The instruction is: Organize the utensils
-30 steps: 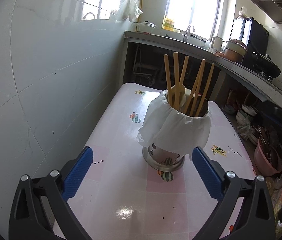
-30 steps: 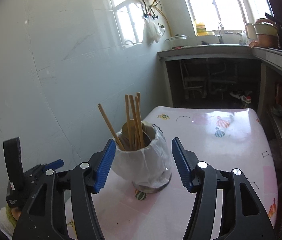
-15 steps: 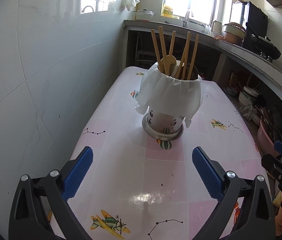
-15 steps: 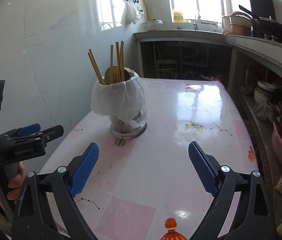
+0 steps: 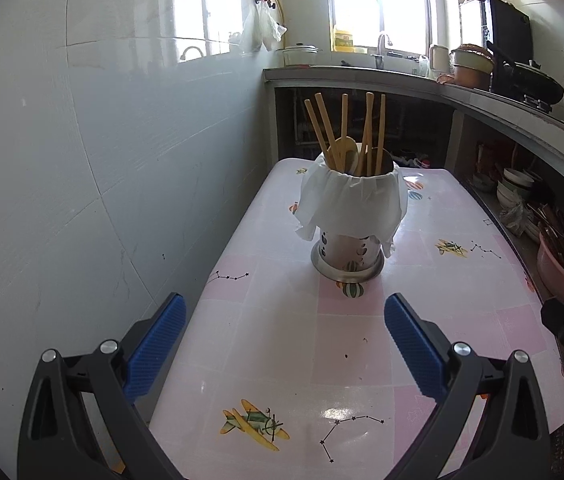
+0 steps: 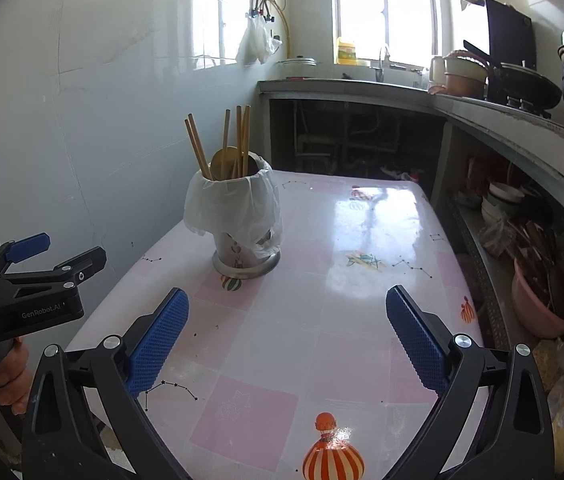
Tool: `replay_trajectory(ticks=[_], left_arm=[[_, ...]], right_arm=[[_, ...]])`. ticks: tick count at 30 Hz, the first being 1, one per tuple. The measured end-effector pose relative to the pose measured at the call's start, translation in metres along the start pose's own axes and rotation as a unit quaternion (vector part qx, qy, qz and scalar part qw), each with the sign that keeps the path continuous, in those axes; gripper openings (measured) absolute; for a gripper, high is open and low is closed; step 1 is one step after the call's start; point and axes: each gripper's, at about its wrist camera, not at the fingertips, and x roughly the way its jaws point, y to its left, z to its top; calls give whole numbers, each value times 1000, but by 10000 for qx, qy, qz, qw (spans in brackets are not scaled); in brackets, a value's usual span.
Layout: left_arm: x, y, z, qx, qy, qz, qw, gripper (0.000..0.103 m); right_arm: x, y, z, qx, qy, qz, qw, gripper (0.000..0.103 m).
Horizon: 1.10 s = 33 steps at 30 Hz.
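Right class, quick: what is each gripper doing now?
Left gripper: open, holding nothing.
Right gripper: jaws opening, nothing between them.

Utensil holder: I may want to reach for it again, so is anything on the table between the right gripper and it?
Nothing visible: only bare table lies between the right gripper and the utensil holder.

Holder (image 5: 348, 254) body — hidden under bag (image 5: 352, 208)

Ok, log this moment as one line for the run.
left hand-held gripper: open, empty | right hand-held gripper: opening, empty | chopsticks, spoon: in holder | table
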Motion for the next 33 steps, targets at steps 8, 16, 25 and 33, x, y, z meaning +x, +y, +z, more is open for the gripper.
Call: replay_trajectory(ticks=[8,16,25,33], left_arm=[[-5,5,-2,-119,55,-53,9999,97],[0,2,-5,-66,186,-132,9997,97],[5,10,-4,-157,248,-116,9995,97],[12,27,-6,-224,277,132,9993,97]], right_arm=[[-9,-6,0,123,5,-167,9998,95],[-10,-7,-2,152,52,-260,9995,95],[-3,-10,-5,334,223,-429,9983,95],[-3,-19,-5,436,252,-617,9968,95]])
